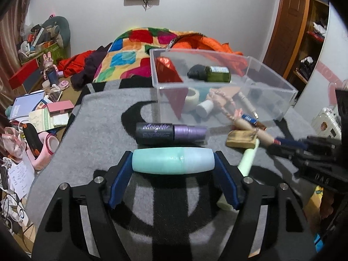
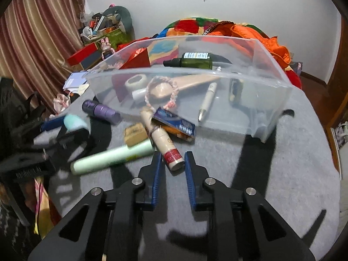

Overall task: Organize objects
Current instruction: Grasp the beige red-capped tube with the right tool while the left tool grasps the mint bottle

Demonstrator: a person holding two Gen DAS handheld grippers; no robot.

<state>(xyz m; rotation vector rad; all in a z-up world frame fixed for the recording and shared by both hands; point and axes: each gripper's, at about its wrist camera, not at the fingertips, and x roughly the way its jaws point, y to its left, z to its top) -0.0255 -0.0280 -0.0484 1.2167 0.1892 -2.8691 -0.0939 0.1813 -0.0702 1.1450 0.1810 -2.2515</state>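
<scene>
Left wrist view: left hand-held gripper [image 1: 173, 163] pinching mint-green bottle [image 1: 173, 161] lengthwise between blue pads, just in front of black-and-purple spray bottle [image 1: 170, 133] lying on grey blanket [image 1: 97, 117]. Right wrist view: right hand-held gripper [image 2: 173, 159] closing its narrowed jaws around red-banded cream tube [image 2: 162, 140], near clear plastic bin [image 2: 271, 100] holding green bottle [image 2: 192, 60], pen [image 2: 207, 101], tape roll [image 2: 136, 82].

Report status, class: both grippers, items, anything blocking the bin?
Left gripper shut on mint bottle. Right gripper closing around beige tube, contact unclear. Clear bin ahead; blue box lies across tube.
</scene>
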